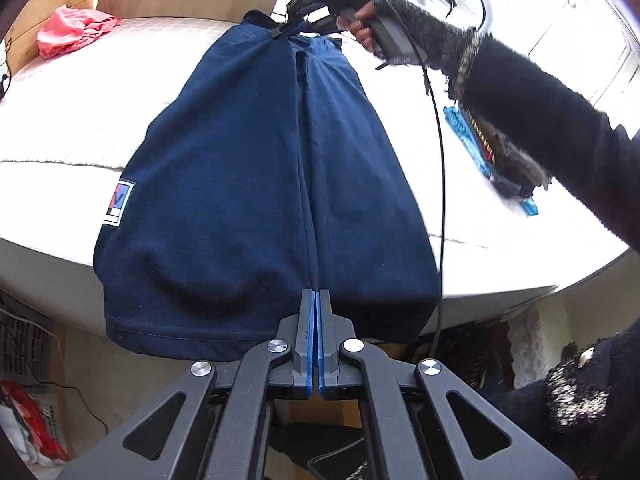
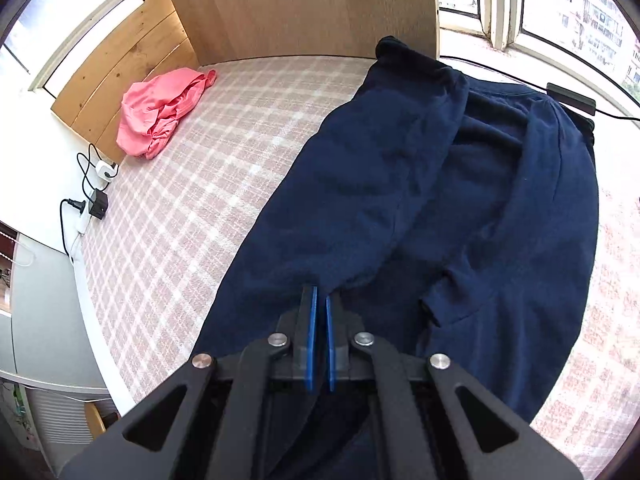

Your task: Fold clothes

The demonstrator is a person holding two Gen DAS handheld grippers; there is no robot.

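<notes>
Stretching between the two tools, a navy garment (image 1: 248, 184) is held over a bed (image 2: 192, 184) covered in a pink and white checked sheet. The left tool (image 1: 318, 300) is seen with its blue pads pressed together on a fold of the navy cloth at the near end, where the hem hangs past the edge of the bed. The right tool (image 1: 316, 12) is seen in the left wrist view at the far end of the garment, carried by a hand (image 1: 372, 28) in a dark fuzzy sleeve (image 1: 540, 120); in its own view its pads (image 2: 312, 320) are nearly together and a ridge of the navy cloth is pinched between them. The garment is bunched into long folds running between the two grips, and a small red, white and blue label (image 1: 120, 204) is shown near one side edge. A crumpled pink garment (image 2: 160, 112) is left on the far corner of the bed, well apart from the navy one, beside a wooden headboard (image 2: 120, 64).
</notes>
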